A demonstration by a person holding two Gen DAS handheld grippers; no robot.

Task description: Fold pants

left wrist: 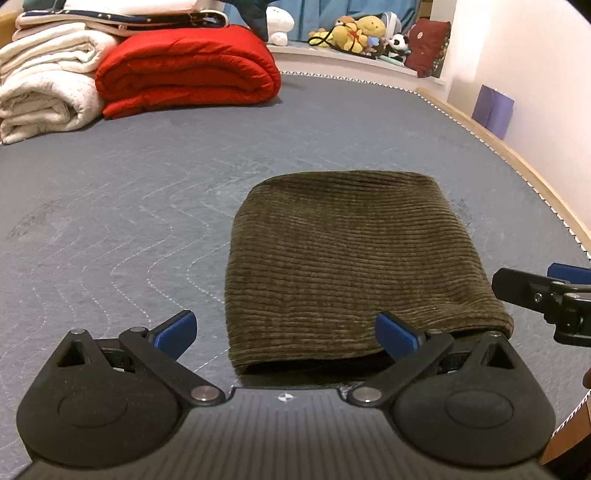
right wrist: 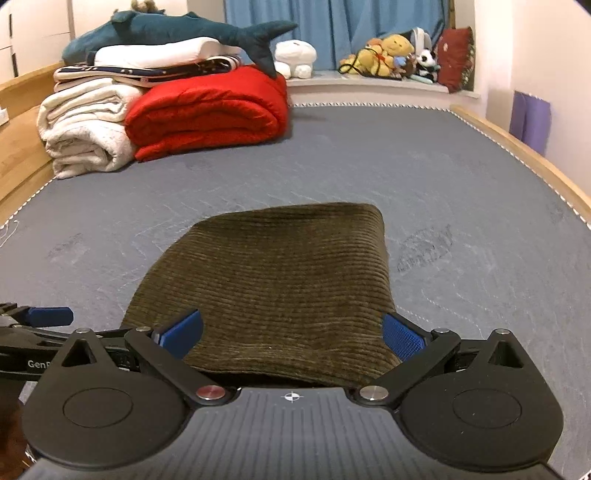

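The olive corduroy pants (left wrist: 351,266) lie folded into a compact rectangle on the grey quilted mattress (left wrist: 129,206). My left gripper (left wrist: 286,330) is open at the near left corner of the bundle, its blue pads wide apart and holding nothing. The right gripper (left wrist: 546,291) shows at the right edge of the left wrist view. In the right wrist view the same pants (right wrist: 273,280) fill the middle, and my right gripper (right wrist: 293,334) stands open over their near edge. The left gripper (right wrist: 44,317) shows at that view's left edge.
A folded red quilt (left wrist: 188,70) and white blankets (left wrist: 44,85) are stacked at the far left, with a plush shark (right wrist: 177,33) on top. Soft toys (right wrist: 391,55) line the window ledge. The wooden bed frame (right wrist: 517,155) runs along the right side.
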